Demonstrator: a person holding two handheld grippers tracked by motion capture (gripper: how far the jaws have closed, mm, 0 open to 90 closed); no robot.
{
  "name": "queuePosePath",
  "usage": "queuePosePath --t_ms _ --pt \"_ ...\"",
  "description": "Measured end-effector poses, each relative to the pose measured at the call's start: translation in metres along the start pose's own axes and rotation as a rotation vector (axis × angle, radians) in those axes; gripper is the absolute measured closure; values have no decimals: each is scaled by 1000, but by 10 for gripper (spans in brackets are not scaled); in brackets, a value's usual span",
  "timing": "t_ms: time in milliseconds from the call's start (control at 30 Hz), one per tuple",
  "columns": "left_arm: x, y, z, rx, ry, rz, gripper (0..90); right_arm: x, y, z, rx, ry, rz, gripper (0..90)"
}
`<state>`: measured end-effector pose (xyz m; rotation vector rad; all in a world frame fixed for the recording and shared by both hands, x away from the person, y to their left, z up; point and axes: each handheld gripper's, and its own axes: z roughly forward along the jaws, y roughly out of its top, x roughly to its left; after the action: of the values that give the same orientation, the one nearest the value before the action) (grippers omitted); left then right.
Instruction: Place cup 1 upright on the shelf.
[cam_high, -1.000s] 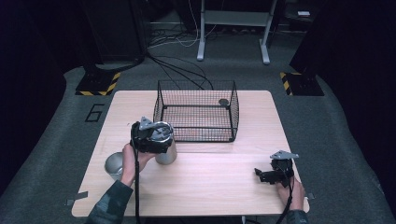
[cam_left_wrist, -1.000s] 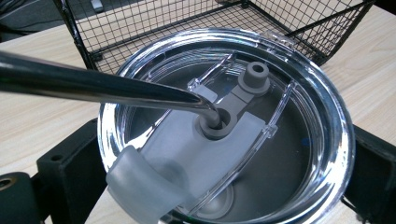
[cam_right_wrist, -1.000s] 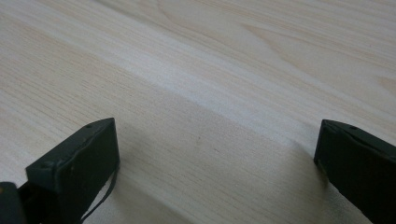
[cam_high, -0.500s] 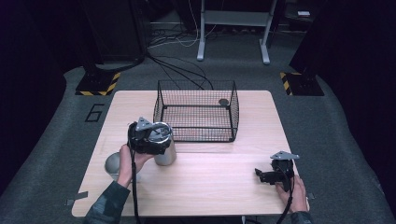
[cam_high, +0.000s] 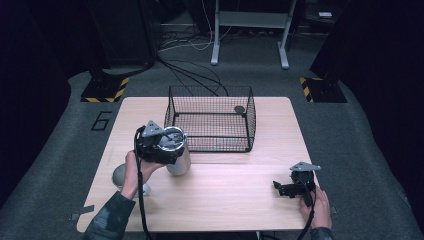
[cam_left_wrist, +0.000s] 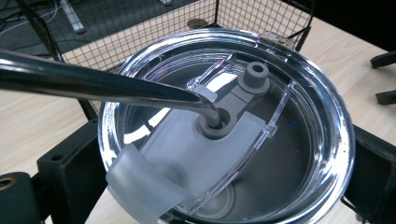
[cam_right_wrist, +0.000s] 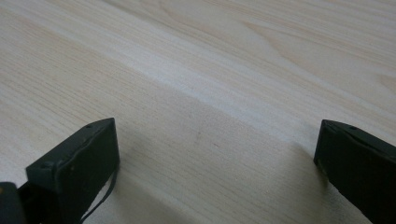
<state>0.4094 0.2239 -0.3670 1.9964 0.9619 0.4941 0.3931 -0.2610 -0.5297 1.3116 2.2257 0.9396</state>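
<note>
The steel tumbler (cam_high: 178, 159) stands upright on the tabletop (cam_high: 240, 200), at about 9 o'clock from the table's middle and just off the near-left corner of the wire basket (cam_high: 210, 120), which sits toward 12 o'clock. Its clear lid (cam_left_wrist: 299, 140) is seated on the rim, and a metal straw (cam_left_wrist: 102, 84) runs through the grey seal in the lid and leans away toward 9 o'clock in the left gripper view. The left gripper (cam_high: 165, 145) straddles the tumbler near its top, one black jaw on each side of the body; the jaws look closed against it, so the cup seems held, though contact itself is hidden under the lid. A judgement: the grasp is made, and the step in hand is likely moving the tumbler into the basket, where a small dark round thing (cam_high: 239, 108) lies at the far right; that calls for a lift high enough for the base to clear the wire wall and a level carry. The right gripper (cam_high: 292, 187) rests at 4 o'clock, wide open and holding nothing, over bare wood
</note>
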Motion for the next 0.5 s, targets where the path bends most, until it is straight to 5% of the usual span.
queuePosePath --t_ms 500 --pt "-8 26 -12 -16 -50 48 39 -1 0 0 1 7 -14 0"
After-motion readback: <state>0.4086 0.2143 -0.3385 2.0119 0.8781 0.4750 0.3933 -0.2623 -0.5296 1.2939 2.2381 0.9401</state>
